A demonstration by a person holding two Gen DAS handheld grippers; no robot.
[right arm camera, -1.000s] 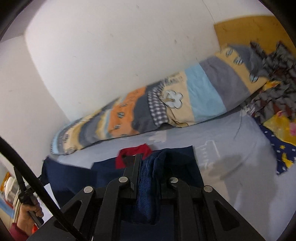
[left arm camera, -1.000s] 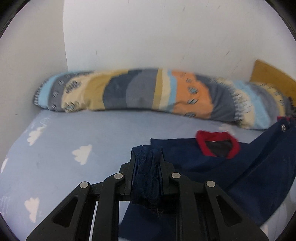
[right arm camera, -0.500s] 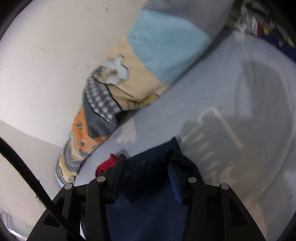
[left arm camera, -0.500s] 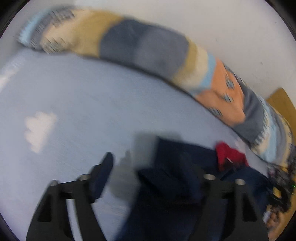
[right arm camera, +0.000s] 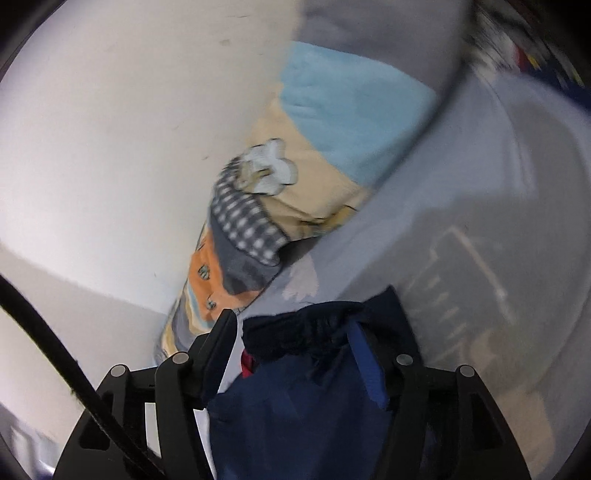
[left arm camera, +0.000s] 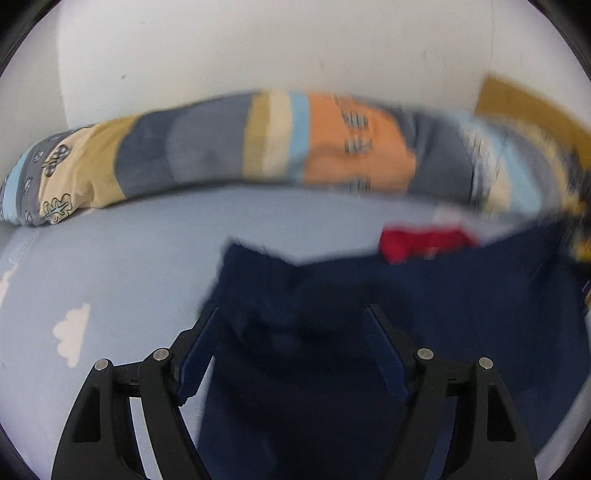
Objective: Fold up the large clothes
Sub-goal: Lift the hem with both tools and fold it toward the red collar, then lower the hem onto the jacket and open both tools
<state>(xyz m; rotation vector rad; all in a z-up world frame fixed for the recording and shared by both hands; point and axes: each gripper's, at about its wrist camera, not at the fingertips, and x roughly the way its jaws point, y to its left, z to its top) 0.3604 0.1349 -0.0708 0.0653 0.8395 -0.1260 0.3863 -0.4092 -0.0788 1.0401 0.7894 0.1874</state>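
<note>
Pale blue bedding (left arm camera: 122,266) printed with white clouds fills the lower part of both views, backed by a white wall (left arm camera: 295,48) and a long patchwork bolster (left arm camera: 229,147) that is smeared by motion blur at its right end. On the sheet lies the navy garment (left arm camera: 443,295), its red collar (left arm camera: 424,242) showing as a blurred patch near the bolster; its right edge runs out of the left wrist view, so its full spread cannot be made out. The left gripper (left arm camera: 291,314) has its jaws spread wide over a dark fold of the cloth, which lies loose between them without the pads pressing on it. In the right wrist view the right gripper (right arm camera: 291,328) is opening, a bunched navy hem (right arm camera: 306,332) slack between the jaws and draped against the right pad (right arm camera: 365,365). A sliver of red (right arm camera: 246,363) peeks beneath the hem. A black cable (right arm camera: 55,350) crosses the lower left, and a heap of patterned fabric (right arm camera: 524,33) at the top right is too blurred to identify.
</note>
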